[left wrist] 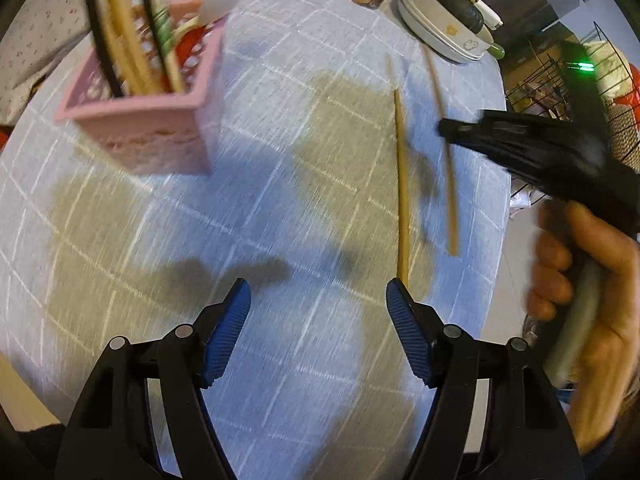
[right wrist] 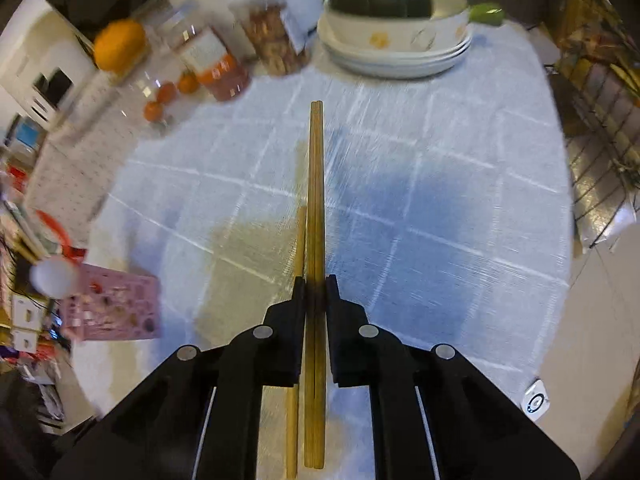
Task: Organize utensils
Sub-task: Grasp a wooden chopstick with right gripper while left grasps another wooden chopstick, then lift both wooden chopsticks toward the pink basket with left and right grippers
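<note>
Left hand-held gripper (left wrist: 318, 300): seen in the left wrist view, jaws spread wide with nothing between the blue pads, hovering over the checked cloth of the surface (left wrist: 280, 184).
Loose chopstick (left wrist: 402, 184): flat on the cloth, its near end just by the right-side blue pad.
Second chopstick (left wrist: 444, 168): closer to the surface's right edge; the black tip of the right hand-held gripper (left wrist: 450, 130) is at it.
Person's hand (left wrist: 588, 300): wrapped around that tool's handle, off the right edge.
Pink basket (left wrist: 148, 136): toward the far left of the surface, long utensils standing in it.
Stacked plates and bowl (left wrist: 448, 36): far right corner.
Right hand-held gripper (right wrist: 316, 284): in the right wrist view, clenched on a pair of chopsticks (right wrist: 316, 184) pointing toward the far edge.
Single chopstick (right wrist: 299, 240): just left of the pair, outside the left finger; whether it touches cannot be told.
Pink basket (right wrist: 116, 304): near the left edge.
</note>
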`<state>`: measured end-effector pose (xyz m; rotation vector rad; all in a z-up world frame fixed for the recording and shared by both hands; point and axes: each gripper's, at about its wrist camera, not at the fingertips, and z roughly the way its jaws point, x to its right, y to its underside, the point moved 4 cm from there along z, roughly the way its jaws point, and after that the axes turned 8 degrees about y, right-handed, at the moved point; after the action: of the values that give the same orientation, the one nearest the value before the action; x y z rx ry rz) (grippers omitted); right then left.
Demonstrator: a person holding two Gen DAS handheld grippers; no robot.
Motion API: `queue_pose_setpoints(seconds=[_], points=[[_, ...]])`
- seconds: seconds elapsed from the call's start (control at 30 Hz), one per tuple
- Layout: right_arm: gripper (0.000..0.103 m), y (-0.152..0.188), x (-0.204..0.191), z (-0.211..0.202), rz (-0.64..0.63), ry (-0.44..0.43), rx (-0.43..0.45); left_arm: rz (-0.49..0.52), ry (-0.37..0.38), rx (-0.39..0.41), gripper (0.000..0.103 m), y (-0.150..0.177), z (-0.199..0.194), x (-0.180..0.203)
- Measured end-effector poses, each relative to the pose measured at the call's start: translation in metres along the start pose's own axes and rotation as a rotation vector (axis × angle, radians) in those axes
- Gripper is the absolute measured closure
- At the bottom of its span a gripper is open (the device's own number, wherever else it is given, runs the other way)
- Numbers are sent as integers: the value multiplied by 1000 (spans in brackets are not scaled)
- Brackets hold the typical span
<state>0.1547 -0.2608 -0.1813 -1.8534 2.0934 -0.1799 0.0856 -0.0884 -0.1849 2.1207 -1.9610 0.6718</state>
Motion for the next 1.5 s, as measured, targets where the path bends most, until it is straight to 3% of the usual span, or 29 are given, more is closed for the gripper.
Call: queue_pose_setpoints(seconds=[0.3,0.5,0.6,0.67,0.73,1.17,1.5], points=[[93,21,35,-64,58,-30,81,68,-73,35,37,-50,39,40],[93,21,37,-84,61,-55,128,95,-148,-1,43,-75,80,57],[93,21,35,-86,51,-63,130,122,-195,-40,59,-74,101,63],[93,21,32,-89,47,-76,136,175,-269,-1,81,-71,101,68],[93,22,31,-93,43,-86,148,192,-309,15,95,-70,98,67],[93,25,26,-101,30,-103,169,258,-178,104,97,-49,29,58],[93,25,20,-105,34,-133,189,283,-31,174,97,-49,-10,89]])
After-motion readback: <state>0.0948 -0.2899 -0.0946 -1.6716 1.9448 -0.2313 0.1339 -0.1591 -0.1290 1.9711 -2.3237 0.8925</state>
